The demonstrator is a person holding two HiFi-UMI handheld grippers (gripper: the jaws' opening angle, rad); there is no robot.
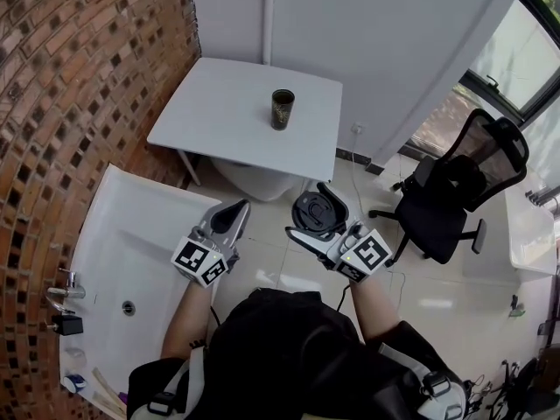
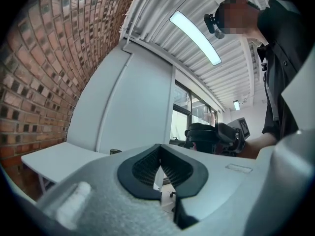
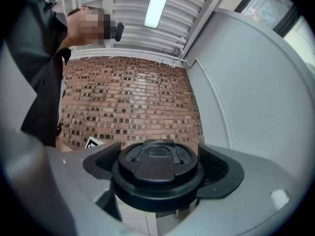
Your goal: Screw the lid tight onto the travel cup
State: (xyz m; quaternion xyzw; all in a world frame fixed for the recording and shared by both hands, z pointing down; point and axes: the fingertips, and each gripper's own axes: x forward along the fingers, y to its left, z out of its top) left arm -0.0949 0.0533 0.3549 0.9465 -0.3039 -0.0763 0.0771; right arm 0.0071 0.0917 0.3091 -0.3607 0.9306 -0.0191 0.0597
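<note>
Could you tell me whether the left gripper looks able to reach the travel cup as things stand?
Probably yes, after a step forward. The travel cup stands alone and upright on the white table, nothing beside it. The left gripper is empty, but its jaws are shut and must open first.

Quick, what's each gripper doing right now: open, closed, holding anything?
Left gripper: closed, with nothing between its jaws.
Right gripper: closed on the lid, one jaw on each side of it.

One travel cup [image 1: 282,108], one lid [image 1: 311,210], two grippers (left gripper [image 1: 237,208], right gripper [image 1: 315,216]), one tabletop [image 1: 219,103], one chair [image 1: 455,191], one sink [image 1: 131,243].
</note>
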